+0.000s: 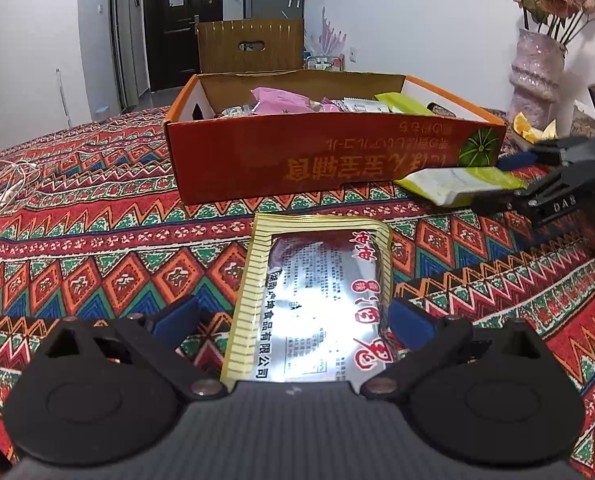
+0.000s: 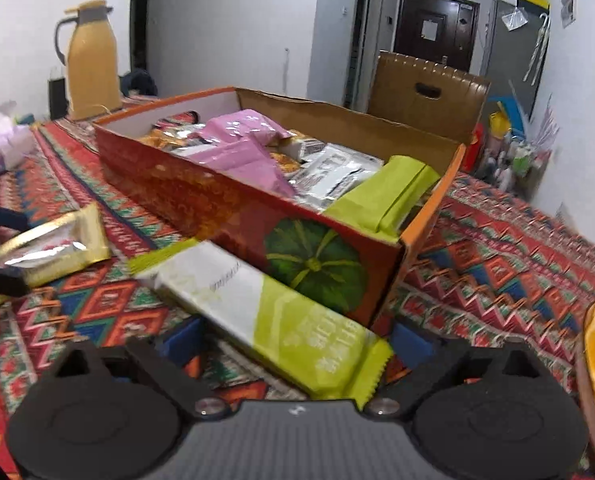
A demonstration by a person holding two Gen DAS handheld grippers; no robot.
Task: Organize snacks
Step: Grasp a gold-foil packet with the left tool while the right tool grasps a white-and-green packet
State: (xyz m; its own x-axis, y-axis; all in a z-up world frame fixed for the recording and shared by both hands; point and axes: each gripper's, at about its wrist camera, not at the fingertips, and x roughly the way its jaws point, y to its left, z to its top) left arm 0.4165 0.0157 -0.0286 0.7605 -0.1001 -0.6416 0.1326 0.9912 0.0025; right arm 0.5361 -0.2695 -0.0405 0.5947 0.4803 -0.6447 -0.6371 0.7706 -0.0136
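Observation:
A silver and gold snack pouch [image 1: 317, 296] lies on the patterned tablecloth between the blue pads of my left gripper [image 1: 293, 320]; the jaws stand wide, one on each side of it. It also shows in the right wrist view [image 2: 49, 248]. My right gripper [image 2: 293, 340] straddles a green and white snack bar [image 2: 265, 312], also seen in the left wrist view [image 1: 457, 184]; its pads are spread apart beside the bar. The orange-red cardboard box [image 1: 329, 160] in front holds several snacks, pink, white and green.
A pink vase with flowers [image 1: 537, 76] and orange slices [image 1: 529, 128] stand at the right. A yellow thermos [image 2: 91, 60] stands beyond the box. A white cable [image 1: 9, 188] lies at the left. A brown carton [image 1: 251, 46] stands behind.

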